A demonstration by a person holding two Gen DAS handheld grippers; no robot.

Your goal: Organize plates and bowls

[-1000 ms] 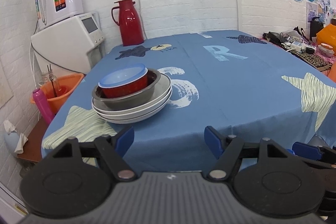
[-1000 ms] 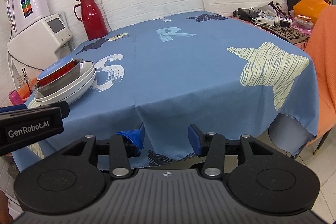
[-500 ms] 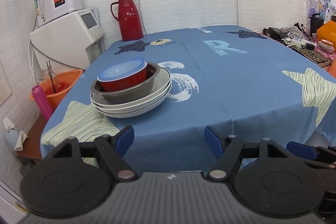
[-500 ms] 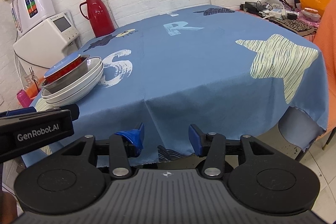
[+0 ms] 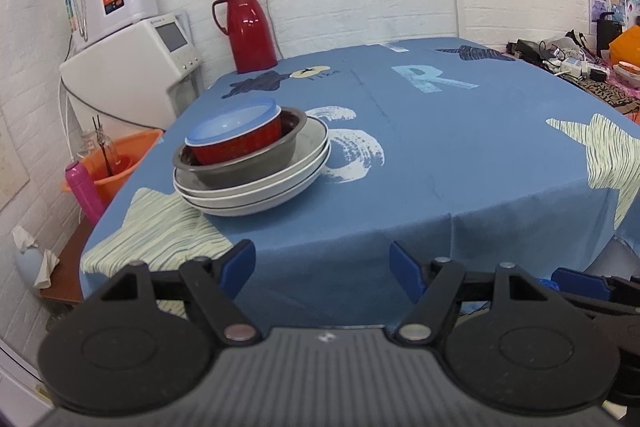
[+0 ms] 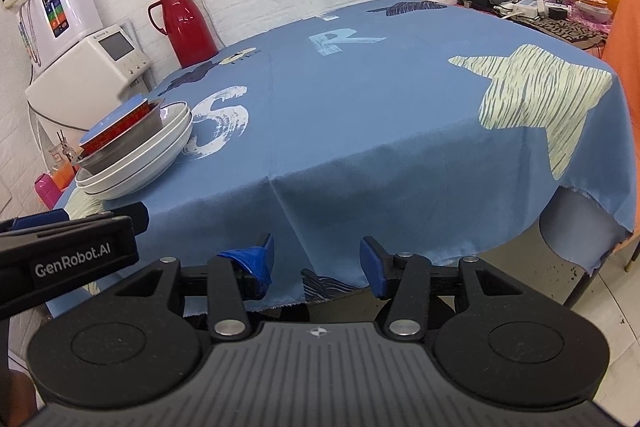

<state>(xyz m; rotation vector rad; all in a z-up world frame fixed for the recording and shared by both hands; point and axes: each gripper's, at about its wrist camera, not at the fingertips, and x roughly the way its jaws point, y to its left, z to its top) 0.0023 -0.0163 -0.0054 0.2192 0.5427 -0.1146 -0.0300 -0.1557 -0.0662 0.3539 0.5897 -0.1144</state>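
A stack of dishes stands near the table's left front corner: white plates (image 5: pixel 280 193) at the bottom, a grey metal bowl (image 5: pixel 256 163) on them, and a red bowl (image 5: pixel 240 143) with a blue lid (image 5: pixel 232 121) on top. The same stack (image 6: pixel 136 147) shows at the left of the right wrist view. My left gripper (image 5: pixel 322 265) hangs open in front of the table edge, short of the stack, with nothing between its fingers. Over the hanging cloth my right gripper (image 6: pixel 318 255) is open and empty too. The left gripper's body (image 6: pixel 68 251) juts into the right wrist view.
The table (image 5: pixel 460 155) wears a blue cloth with stars and letters. A red thermos jug (image 5: pixel 250 29) stands at the far left edge. White appliances (image 5: pixel 128 75), an orange basin (image 5: pixel 116 163) and a pink bottle (image 5: pixel 84 191) are left of the table. Cluttered items (image 5: pixel 568 63) lie at the far right.
Both grippers have pulled back and dropped slightly from the table, so the stack sits a little farther off and the cloth's front edge shows more. Their jaws stayed open.
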